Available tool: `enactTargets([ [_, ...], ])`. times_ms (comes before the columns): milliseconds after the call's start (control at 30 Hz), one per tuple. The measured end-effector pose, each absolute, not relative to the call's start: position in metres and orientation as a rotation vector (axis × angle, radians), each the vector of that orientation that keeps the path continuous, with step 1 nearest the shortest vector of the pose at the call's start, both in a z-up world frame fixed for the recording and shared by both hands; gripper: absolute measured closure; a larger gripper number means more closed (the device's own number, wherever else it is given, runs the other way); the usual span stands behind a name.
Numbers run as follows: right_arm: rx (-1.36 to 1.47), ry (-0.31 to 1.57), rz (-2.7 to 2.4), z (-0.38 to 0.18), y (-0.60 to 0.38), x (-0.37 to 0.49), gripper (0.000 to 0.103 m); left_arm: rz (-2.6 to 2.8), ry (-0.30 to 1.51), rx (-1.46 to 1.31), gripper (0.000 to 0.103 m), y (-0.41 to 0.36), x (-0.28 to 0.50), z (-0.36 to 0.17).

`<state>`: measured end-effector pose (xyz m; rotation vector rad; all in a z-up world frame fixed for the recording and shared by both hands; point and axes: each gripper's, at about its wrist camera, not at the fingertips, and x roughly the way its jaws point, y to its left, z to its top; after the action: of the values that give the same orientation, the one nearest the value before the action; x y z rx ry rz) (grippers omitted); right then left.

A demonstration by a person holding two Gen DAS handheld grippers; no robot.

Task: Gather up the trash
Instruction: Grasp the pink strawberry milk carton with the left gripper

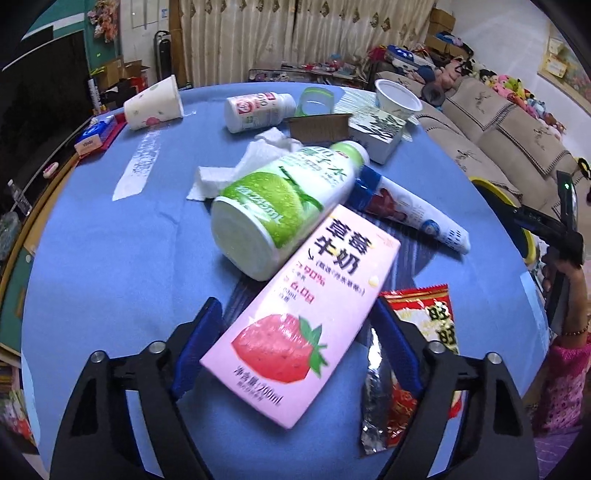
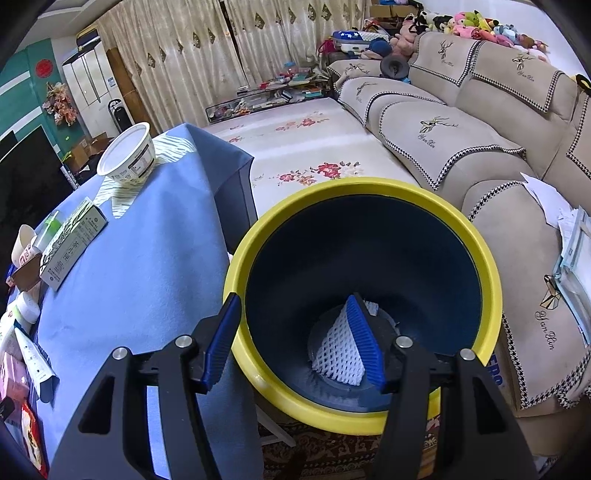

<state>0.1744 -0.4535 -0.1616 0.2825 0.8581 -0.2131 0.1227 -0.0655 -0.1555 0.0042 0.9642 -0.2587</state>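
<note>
You're in a home living room: beige sofa (image 2: 461, 122), plush toys (image 2: 476, 26), long curtains (image 1: 295, 37), television (image 1: 40, 96).

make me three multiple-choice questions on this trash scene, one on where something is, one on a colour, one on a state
1. Where does the pink milk carton lie?
A. between the left gripper's fingers
B. inside the bin
C. on the sofa

2. What colour is the bin's rim?
A. red
B. yellow
C. white

3. How is the green bottle placed?
A. standing upright
B. lying on its side
C. held by the right gripper

Answers:
1. A, the carton sits on the blue table between the two blue pads.
2. B, a yellow ring tops the dark bin.
3. B, its base faces the camera and its body rests on the table against the carton.
</note>
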Motion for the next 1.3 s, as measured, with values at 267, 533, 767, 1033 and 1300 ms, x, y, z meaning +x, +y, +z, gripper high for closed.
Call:
enactTargets([
  [267,0.287,0.86,-0.201,-0.165,-0.45,0.173,0.046,-0.321,0.971,-0.022,0.036,-0.073,0.118,-0.152],
  [533,0.288,0.871,-0.185,-0.168,-0.446,0.173,0.044,-0.352,0.981,0.039,0.036,-0.089,0.131,-0.16],
  [767,0.294,0.869,-0.181,-0.17,-0.446,0.172,0.043,-0.386,0.965,0.011,0.048,-0.092,0.137,-0.16],
  [1033,0.318,0.852,-0.17,-0.166,-0.447,0.164,0.043,-0.384,0.861,0.077,0.051,-0.107,0.12,-0.124],
  [1300,0.322,0.813,-0.2,-0.153,-0.454,0.14,0.043,-0.432,0.78,0.104,0.051,-0.133,0.11,-0.083],
])
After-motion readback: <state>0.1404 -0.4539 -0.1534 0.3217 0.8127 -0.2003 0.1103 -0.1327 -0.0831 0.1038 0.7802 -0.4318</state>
